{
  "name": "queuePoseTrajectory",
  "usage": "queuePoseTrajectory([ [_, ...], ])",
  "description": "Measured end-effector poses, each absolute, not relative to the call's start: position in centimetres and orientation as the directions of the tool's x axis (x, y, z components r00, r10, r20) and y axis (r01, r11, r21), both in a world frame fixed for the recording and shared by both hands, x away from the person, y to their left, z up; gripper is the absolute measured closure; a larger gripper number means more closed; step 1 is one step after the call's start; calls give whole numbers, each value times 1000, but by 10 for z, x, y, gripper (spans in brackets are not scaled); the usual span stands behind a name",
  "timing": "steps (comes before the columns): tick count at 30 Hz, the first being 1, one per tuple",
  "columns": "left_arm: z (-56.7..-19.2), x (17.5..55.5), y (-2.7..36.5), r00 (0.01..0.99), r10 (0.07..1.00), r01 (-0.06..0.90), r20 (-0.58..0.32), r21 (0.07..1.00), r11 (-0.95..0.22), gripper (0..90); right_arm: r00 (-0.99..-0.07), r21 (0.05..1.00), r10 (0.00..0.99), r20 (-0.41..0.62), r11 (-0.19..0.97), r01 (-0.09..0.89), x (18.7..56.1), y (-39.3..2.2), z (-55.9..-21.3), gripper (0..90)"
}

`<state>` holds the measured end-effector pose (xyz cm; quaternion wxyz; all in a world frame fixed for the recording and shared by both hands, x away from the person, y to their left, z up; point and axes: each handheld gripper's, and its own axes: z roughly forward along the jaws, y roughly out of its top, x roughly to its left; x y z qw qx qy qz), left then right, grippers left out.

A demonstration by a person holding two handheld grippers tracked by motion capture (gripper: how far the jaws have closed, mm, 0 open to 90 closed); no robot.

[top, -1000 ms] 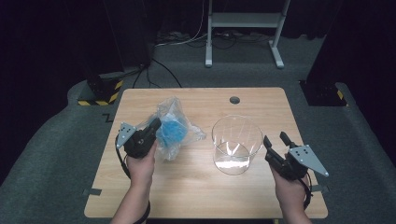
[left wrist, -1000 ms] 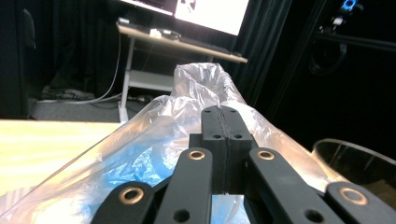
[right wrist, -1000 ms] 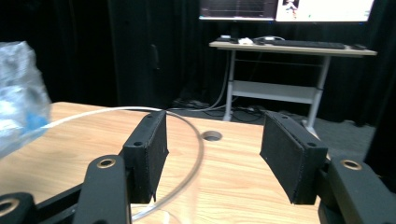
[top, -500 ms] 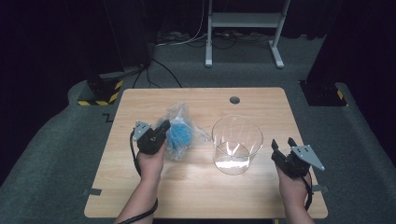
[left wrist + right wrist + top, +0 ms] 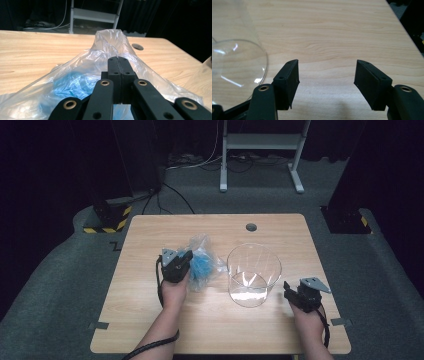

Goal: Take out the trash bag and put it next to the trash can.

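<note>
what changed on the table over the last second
The left gripper, shut on the clear plastic bag with something blue inside, carried it toward the glass container and lower. The right gripper sank to just above the table right of the container; its jaws have just been opening, nothing between them. The container stayed put.

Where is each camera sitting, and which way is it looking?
High view: sits above the person's side, looks forward and down on the table; both forearms, left gripper and right gripper show.
Left gripper view: rides the left gripper, looks along its shut jaws pinching the plastic bag.
Right gripper view: rides the right gripper, looks down between its open jaws at the table.
Shared: the clear container shows in the high and right gripper views.
</note>
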<state>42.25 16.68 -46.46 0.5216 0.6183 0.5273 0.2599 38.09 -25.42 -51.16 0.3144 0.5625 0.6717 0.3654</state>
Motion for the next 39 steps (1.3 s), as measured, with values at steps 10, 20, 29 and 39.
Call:
queuePoseTrajectory([
  [10, -441, 403, 160, 298, 945, 360, -132, 933, 16, 385, -205, 818, 977, -52, 159, 552, 383, -245, -518, 354],
  [20, -433, 381, 184, 349, 931, 423, -112, 905, -50, 192, -184, 805, 982, -31, 134, 578, 386, -249, -520, 345],
  [29, -475, 363, 230, 273, 960, 556, -61, 825, -105, 152, -188, 797, 982, -32, 139, 588, 386, -247, -521, 345],
  [39, -519, 359, 249, 254, 966, 699, -45, 699, -151, 155, -189, 768, 981, -35, 147, 623, 391, -246, -523, 337],
])
